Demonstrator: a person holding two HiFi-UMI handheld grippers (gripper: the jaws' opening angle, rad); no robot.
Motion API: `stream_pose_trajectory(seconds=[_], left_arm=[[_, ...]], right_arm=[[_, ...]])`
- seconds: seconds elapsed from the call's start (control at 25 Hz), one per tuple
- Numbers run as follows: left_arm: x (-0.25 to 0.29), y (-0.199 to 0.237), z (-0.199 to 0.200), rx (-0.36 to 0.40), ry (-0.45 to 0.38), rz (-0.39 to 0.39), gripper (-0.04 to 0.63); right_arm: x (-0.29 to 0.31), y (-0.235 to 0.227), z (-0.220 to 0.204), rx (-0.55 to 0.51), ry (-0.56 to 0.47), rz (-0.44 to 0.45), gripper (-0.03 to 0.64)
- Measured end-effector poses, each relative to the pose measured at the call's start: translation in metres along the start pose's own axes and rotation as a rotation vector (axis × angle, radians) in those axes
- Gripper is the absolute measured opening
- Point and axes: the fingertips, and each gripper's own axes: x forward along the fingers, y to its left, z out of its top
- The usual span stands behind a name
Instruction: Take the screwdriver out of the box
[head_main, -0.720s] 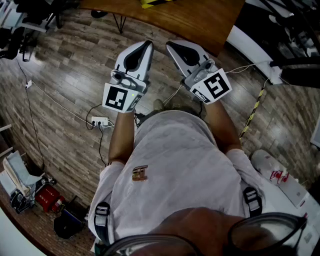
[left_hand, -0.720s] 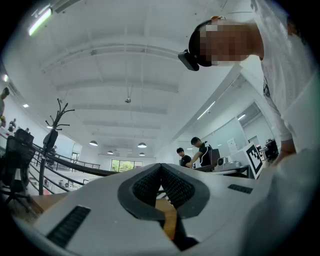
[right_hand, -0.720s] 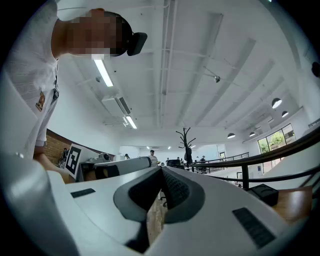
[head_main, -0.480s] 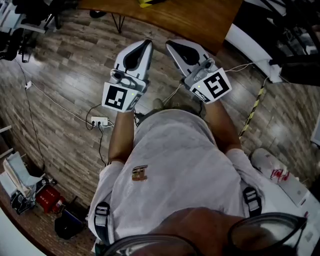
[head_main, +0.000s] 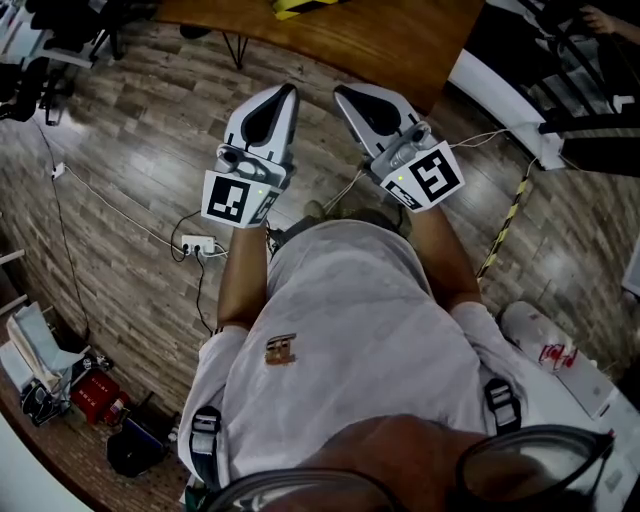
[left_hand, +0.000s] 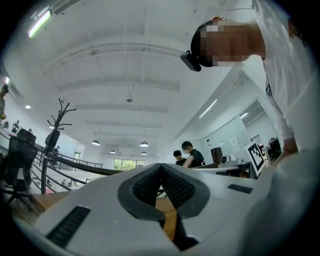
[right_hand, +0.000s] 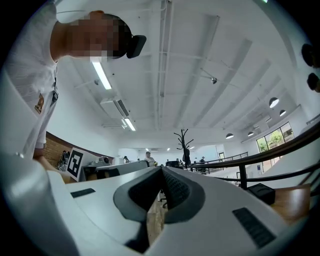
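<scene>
Neither a box nor a screwdriver shows in any view. In the head view the person holds both grippers side by side in front of the chest, high over a wooden floor, noses toward a wooden table (head_main: 380, 35). The left gripper (head_main: 291, 89) is shut with nothing between its jaws. The right gripper (head_main: 338, 91) is shut and empty too. In the left gripper view the left gripper (left_hand: 160, 165) has its dark pads meeting, tilted up at the ceiling. The right gripper (right_hand: 161, 169) looks the same in its own view, pads together.
A power strip (head_main: 199, 243) with cables lies on the floor at the left. Yellow-black tape (head_main: 510, 215) runs along the floor at the right, near a white bench (head_main: 560, 365). Bags and a red item (head_main: 95, 398) sit at the lower left. Other people (left_hand: 187, 154) stand far off.
</scene>
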Motion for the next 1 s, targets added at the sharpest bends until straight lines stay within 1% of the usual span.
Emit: stream_pose_trajectory(seconds=[0.48,0.84,1.0], left_arm=[[0.048,-0.019,-0.027,0.029,0.019,0.058,0.019],[0.065,-0.004,-0.030,0.045,0.010,0.071,0.018],[0.079,0.013,-0.040,0.039,0.006,0.063,0.018]], right_arm=[[-0.035,-0.059,-0.011,0.028,-0.001,0.034,0.032],[-0.024,-0.078,-0.011,0.017,-0.009,0.049,0.032],[-0.011,-0.095,-0.020,0.012,-0.001,0.040,0.032]])
